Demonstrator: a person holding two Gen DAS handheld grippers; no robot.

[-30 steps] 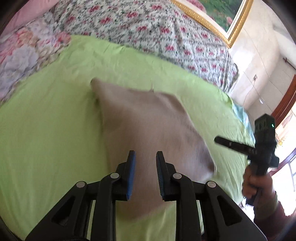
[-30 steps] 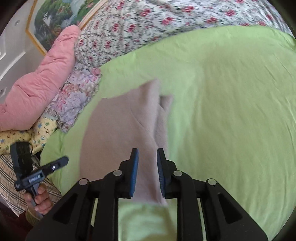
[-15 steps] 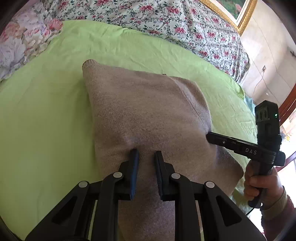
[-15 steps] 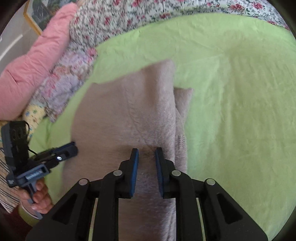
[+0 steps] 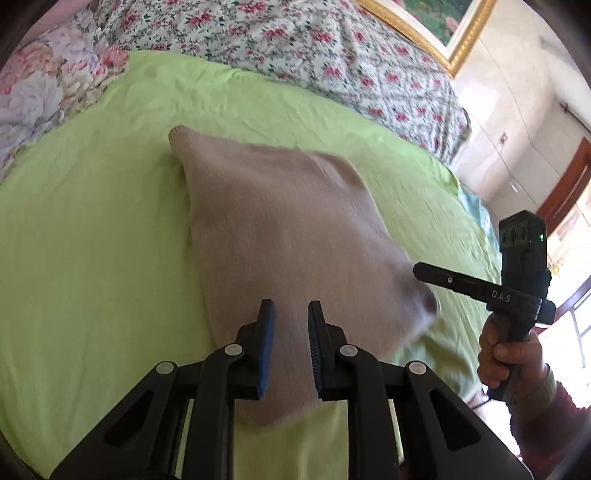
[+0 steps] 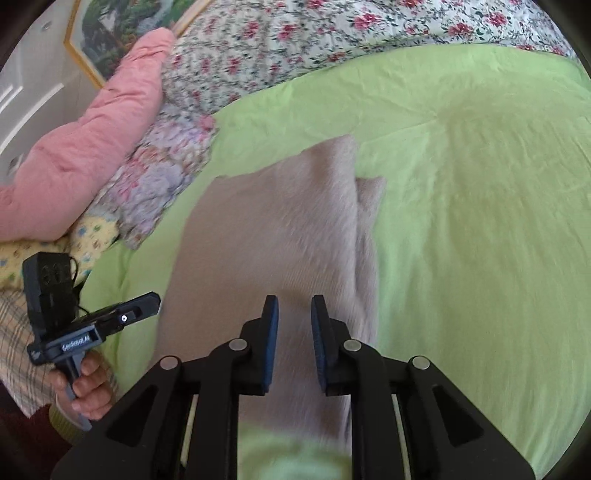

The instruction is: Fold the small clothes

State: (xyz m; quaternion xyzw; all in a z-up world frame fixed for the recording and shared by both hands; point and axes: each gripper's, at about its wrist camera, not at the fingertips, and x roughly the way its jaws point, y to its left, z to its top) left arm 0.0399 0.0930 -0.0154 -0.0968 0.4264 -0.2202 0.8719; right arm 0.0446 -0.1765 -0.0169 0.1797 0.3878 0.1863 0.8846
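Observation:
A beige knitted garment lies flat and folded on the green bed sheet; it also shows in the right wrist view, with a folded strip along its right edge. My left gripper is open and empty, held just above the garment's near end. My right gripper is open and empty above the garment's near end. The right gripper also shows at the garment's right corner in the left wrist view. The left gripper also shows at the left in the right wrist view.
A floral quilt is bunched along the far side of the bed. A pink pillow and a floral pillow lie at the left. A framed picture hangs on the wall behind.
Both grippers have lifted back off the garment after pressing down on it half a second ago. Their jaws are a little wider apart now. The garment stays flat.

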